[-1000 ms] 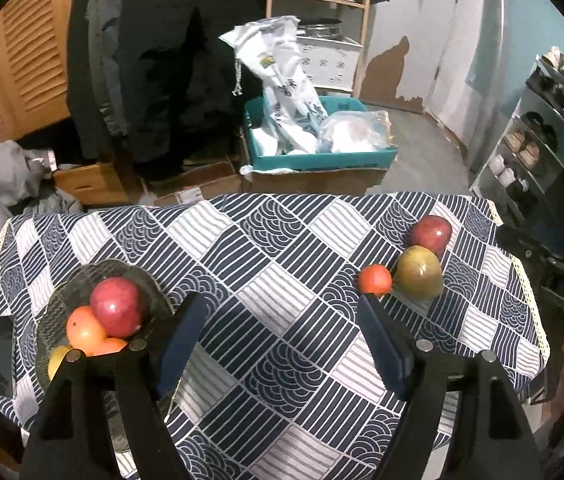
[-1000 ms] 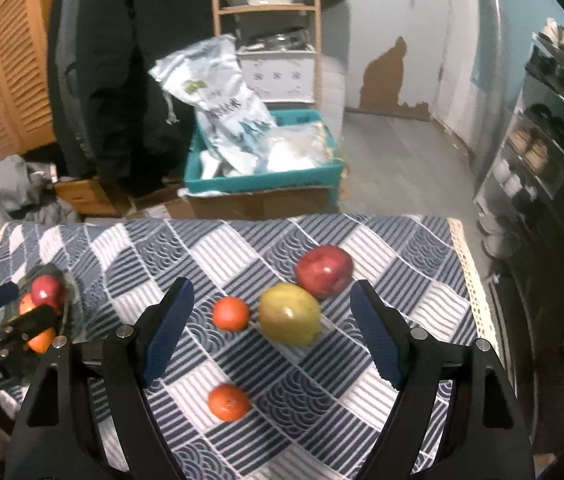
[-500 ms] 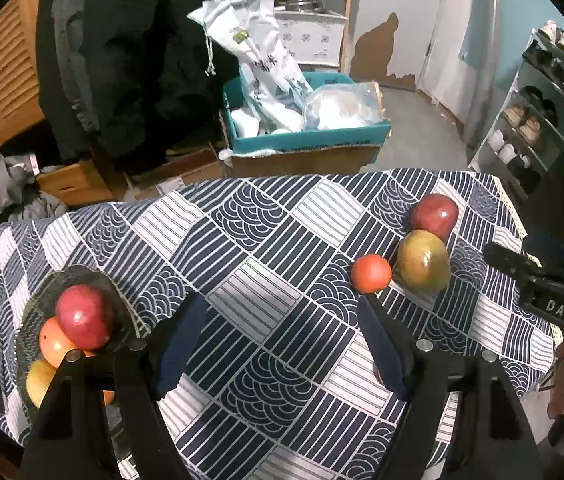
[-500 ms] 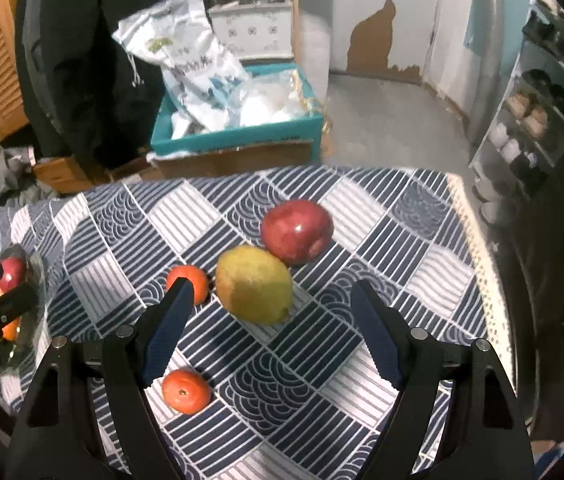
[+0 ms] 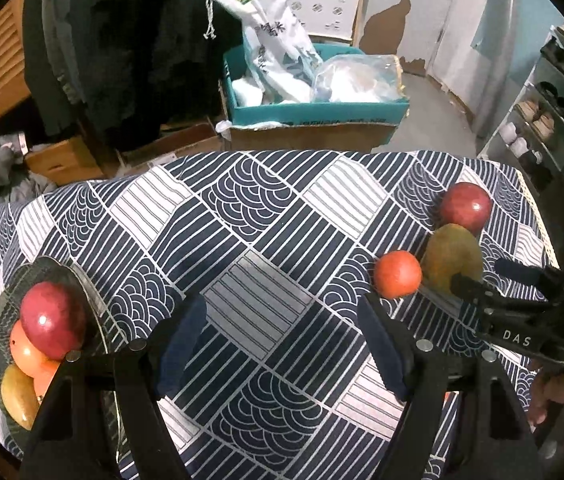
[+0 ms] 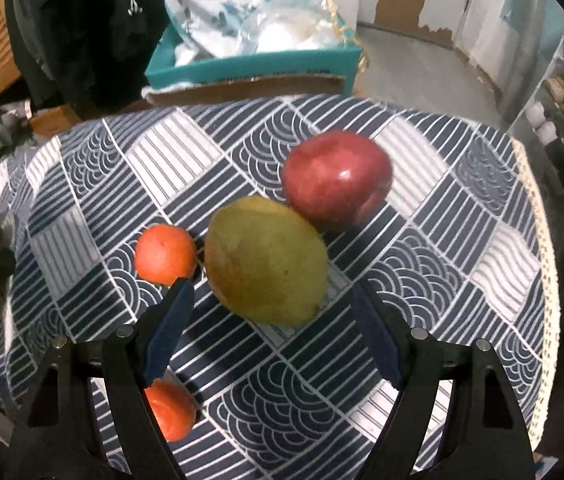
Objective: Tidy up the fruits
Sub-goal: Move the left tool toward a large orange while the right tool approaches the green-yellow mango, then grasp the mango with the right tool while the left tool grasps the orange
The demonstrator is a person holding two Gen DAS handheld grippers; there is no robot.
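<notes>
In the right wrist view a yellow-green mango (image 6: pixel 265 260) lies on the patterned tablecloth (image 6: pixel 442 240), with a red apple (image 6: pixel 336 178) behind it, an orange (image 6: pixel 165 254) to its left and a second orange (image 6: pixel 171 410) under the left finger. My right gripper (image 6: pixel 269 332) is open and empty, just in front of the mango. In the left wrist view my left gripper (image 5: pixel 282 344) is open and empty above the cloth (image 5: pixel 261 220). A glass bowl (image 5: pixel 77 280) at the left holds a red apple (image 5: pixel 51 320) and other fruit. The mango (image 5: pixel 452 254), apple (image 5: pixel 466 208), orange (image 5: pixel 398 274) and right gripper (image 5: pixel 498 280) show at the right.
Behind the table stand a teal box (image 5: pixel 314 110) with white bags, dark hanging clothes (image 5: pixel 121 40) and a wooden shelf. A shoe rack (image 5: pixel 550 116) stands at the right. The table's right edge (image 6: pixel 542 240) has a lace trim.
My right gripper has moved forward and down toward the mango, which now looks much larger. My left gripper has drifted right, so the bowl has slid to the left edge.
</notes>
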